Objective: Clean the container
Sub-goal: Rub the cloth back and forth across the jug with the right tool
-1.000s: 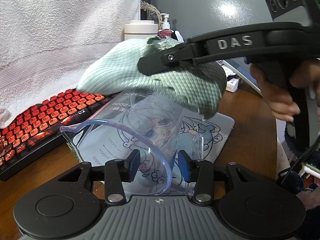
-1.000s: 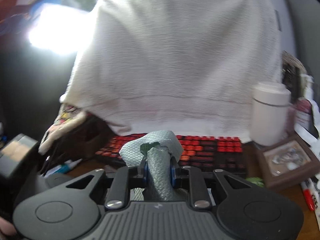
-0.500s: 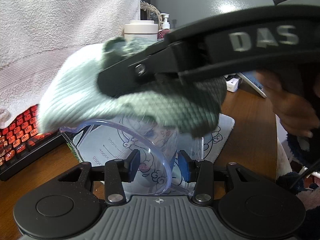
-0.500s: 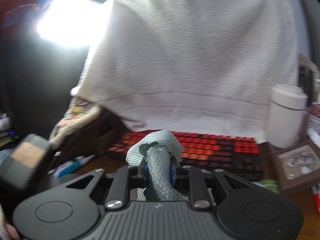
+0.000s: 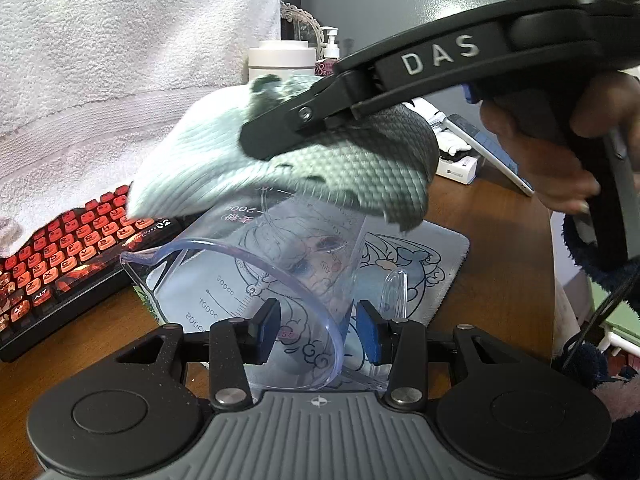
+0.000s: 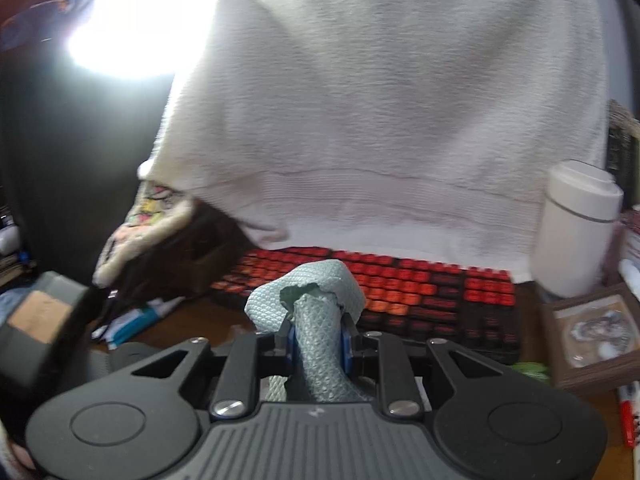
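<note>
A clear plastic measuring cup (image 5: 256, 276) with printed volume marks lies tilted, its mouth toward the left wrist camera. My left gripper (image 5: 318, 330) is shut on the cup's rim and wall beside its handle (image 5: 394, 296). My right gripper (image 6: 318, 338) is shut on a pale green textured cloth (image 6: 316, 332). In the left wrist view the right gripper (image 5: 280, 136) presses that cloth (image 5: 288, 168) onto the cup's raised base, covering it.
A red-keyed keyboard (image 5: 68, 248) lies at left on the wooden desk (image 5: 500, 216), under a hanging white towel (image 5: 120, 60). A printed mouse pad (image 5: 420, 264) lies beneath the cup. A white canister (image 5: 280, 60) and bottles stand behind. A framed picture (image 6: 596, 332) sits at right.
The right gripper swept the cloth across the cup's base, leftward and then back right. The left gripper and cup stayed still.
</note>
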